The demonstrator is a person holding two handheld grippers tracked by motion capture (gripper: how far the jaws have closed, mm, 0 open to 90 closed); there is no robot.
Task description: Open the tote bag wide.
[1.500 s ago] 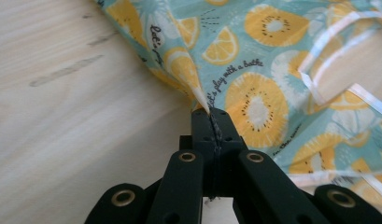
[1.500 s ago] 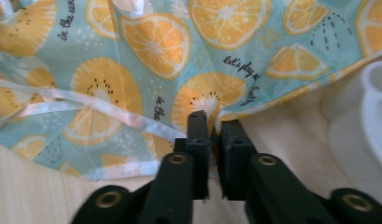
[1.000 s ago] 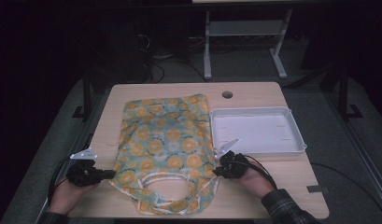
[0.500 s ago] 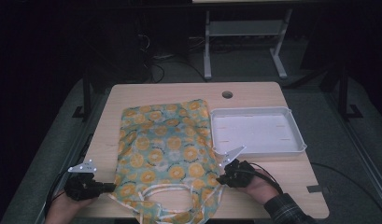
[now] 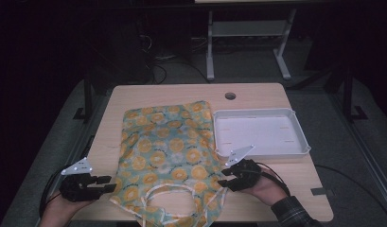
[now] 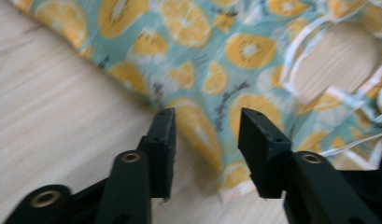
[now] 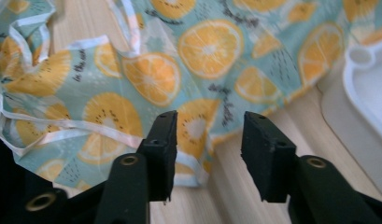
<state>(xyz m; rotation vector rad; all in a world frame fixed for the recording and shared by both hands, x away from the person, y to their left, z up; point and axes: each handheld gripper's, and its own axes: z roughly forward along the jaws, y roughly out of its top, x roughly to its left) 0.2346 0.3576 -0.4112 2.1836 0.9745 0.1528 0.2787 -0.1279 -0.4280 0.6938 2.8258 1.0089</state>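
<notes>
Bag (image 5: 170,156) lies flat on the wooden table (image 5: 134,94), its bottom hem cut off, beside the white tray (image 5: 259,132). Left gripper (image 5: 106,182) and right gripper (image 5: 224,177) gape empty at its corners. Dark room behind.

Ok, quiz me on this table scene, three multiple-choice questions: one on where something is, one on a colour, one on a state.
1. Where does the white tray sit?
A. To the right of the cloth bag
B. On top of it
C. On the floor

2. What colour are the fruit slices printed on the bag?
A. Purple
B. Orange-yellow
C. Black

3. How do the jaws of the left gripper and the right gripper stand?
A. Both open
B. Both shut on the bag
C. One open, one shut

Answers: 1 A, the tray lies by the bag's right edge in the high view; 2 B, orange-yellow slices on teal; 3 A, both gripper views show a gap between the jaws.
</notes>
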